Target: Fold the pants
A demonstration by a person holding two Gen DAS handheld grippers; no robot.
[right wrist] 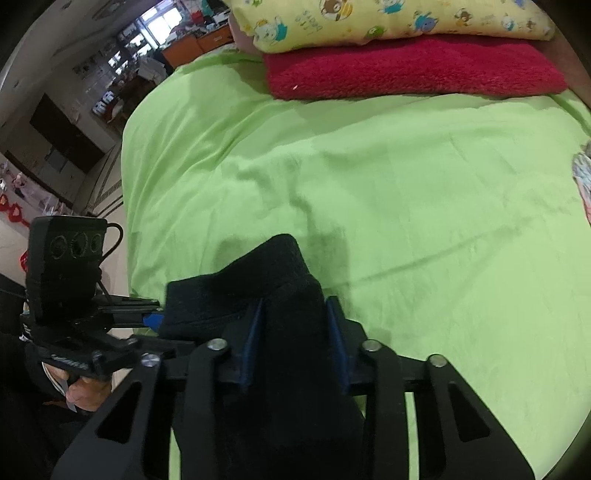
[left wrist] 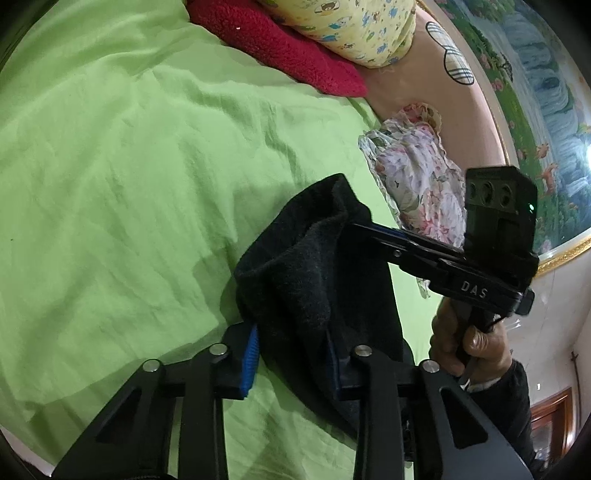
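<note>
The black pants (left wrist: 306,280) are held up above the green bedsheet (left wrist: 110,166), gripped at what looks like the waistband by both tools. The left gripper (left wrist: 291,354) is closed on one part of the fabric, which is pinched between its blue-padded fingers (left wrist: 251,358). The right gripper (right wrist: 295,343) is clamped on a nearby part, with cloth bunched between its fingers (right wrist: 255,343).

The two grips are kept close together, probably so that the garment hangs doubled and can be laid flat on the sheet. The long axis appears to run downward from the grips, toward the near edge of the bedsheet, though the legs are hidden below both views.

Beyond the sheet's far end, a red cushion (right wrist: 413,70) is seen under a yellow pillow (right wrist: 388,18). A floral cloth (left wrist: 417,181) lies at the sheet's right edge.
</note>
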